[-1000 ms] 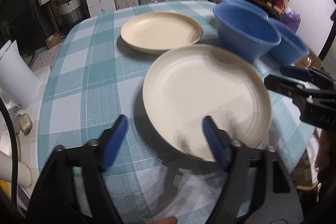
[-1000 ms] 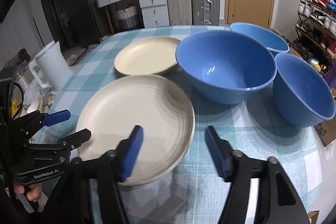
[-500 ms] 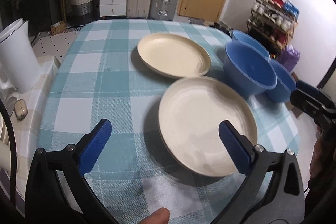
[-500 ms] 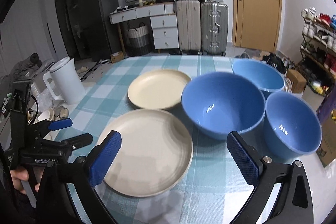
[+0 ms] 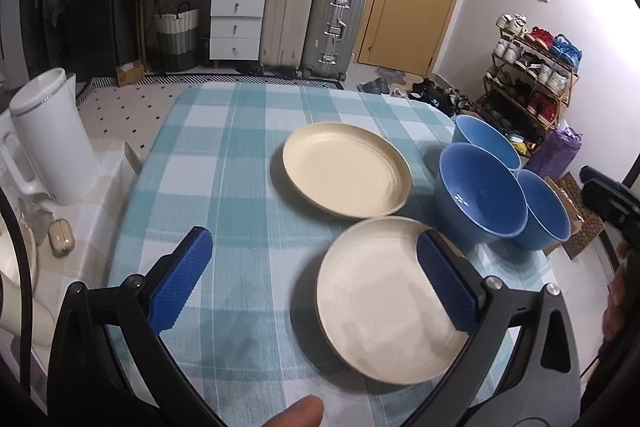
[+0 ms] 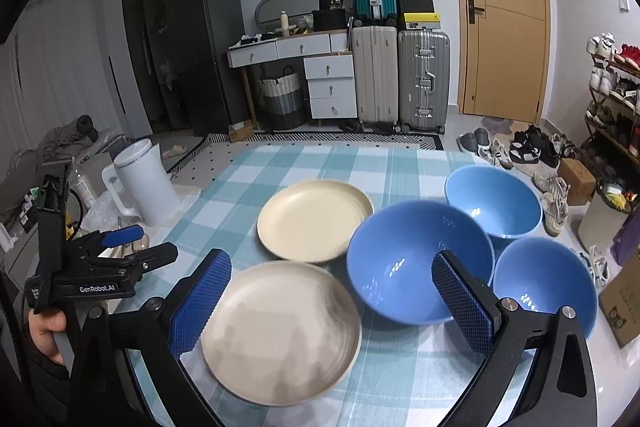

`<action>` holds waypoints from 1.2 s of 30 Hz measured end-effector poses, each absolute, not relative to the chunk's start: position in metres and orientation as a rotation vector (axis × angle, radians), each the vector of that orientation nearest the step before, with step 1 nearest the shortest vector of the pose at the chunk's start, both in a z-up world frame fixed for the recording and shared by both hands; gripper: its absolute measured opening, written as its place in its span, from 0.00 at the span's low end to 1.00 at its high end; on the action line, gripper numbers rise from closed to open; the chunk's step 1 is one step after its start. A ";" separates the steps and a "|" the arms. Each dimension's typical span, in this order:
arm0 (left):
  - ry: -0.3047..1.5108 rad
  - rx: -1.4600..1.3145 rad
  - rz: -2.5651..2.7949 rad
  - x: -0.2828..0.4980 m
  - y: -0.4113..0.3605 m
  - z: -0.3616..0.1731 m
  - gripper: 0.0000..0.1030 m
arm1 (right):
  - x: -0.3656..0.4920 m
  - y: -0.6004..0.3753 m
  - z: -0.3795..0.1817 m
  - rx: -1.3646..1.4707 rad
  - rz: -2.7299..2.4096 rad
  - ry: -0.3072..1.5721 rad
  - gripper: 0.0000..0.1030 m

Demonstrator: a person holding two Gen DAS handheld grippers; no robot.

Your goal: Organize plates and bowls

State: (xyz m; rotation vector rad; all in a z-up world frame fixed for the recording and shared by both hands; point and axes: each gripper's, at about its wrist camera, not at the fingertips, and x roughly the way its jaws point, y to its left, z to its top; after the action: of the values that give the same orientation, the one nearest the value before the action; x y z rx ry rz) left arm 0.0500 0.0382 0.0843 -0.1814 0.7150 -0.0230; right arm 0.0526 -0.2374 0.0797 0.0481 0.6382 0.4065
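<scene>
the table [image 6: 280, 163], covered in a teal-and-white checked cloth, carries two cream plates and three blue bowls. the largest blue bowl [image 6: 416, 261] stands toward the right edge of the table, about midway along it, just beside the near cream plate [image 6: 280, 335], which lies at the near edge. the far cream plate [image 6: 314, 221] lies behind the near one toward the middle of the table, their rims close together or just touching; i cannot tell which. the far blue bowl [image 6: 494, 199] stands behind the largest one by the right edge, and the near blue bowl [image 6: 546, 281] stands at the right edge just beside the largest, with their rims touching or nearly so. the left gripper [image 5: 316, 283] hangs above the near edge with its blue-padded fingers [image 5: 180, 285] spread wide and holding nothing, the near cream plate partly between them in its view. the right gripper [image 6: 330, 301] hangs above the near edge too, its fingers [image 6: 462, 305] spread wide and empty, with the near cream plate and the largest blue bowl ahead of them. a white kettle [image 6: 144, 183] stands off the table's left edge.
</scene>
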 end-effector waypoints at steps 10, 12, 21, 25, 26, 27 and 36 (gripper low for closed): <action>0.731 -0.212 0.029 0.075 0.050 0.102 0.99 | 0.089 -0.241 0.112 0.063 0.416 0.637 0.99; 0.735 -0.214 0.034 0.081 0.052 0.104 0.99 | 0.098 -0.241 0.116 0.064 0.421 0.642 0.99; 0.778 -0.238 0.068 0.118 0.067 0.094 0.99 | 0.147 -0.228 0.112 0.074 0.438 0.708 0.99; 0.807 -0.249 0.076 0.139 0.070 0.086 0.99 | 0.166 -0.217 0.104 0.042 0.438 0.731 0.99; 0.812 -0.249 0.079 0.144 0.070 0.085 0.99 | 0.170 -0.214 0.100 0.039 0.438 0.739 0.99; 0.816 -0.249 0.081 0.149 0.070 0.083 0.99 | 0.174 -0.213 0.098 0.036 0.434 0.743 0.99; 0.861 -0.239 0.079 0.182 0.067 0.066 0.99 | 0.208 -0.201 0.078 0.015 0.427 0.789 0.99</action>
State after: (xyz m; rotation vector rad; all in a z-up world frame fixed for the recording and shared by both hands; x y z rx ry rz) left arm 0.1817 0.0672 0.0664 -0.2387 0.8611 0.0785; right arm 0.2081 -0.2008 0.0784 0.0145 0.7891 0.4271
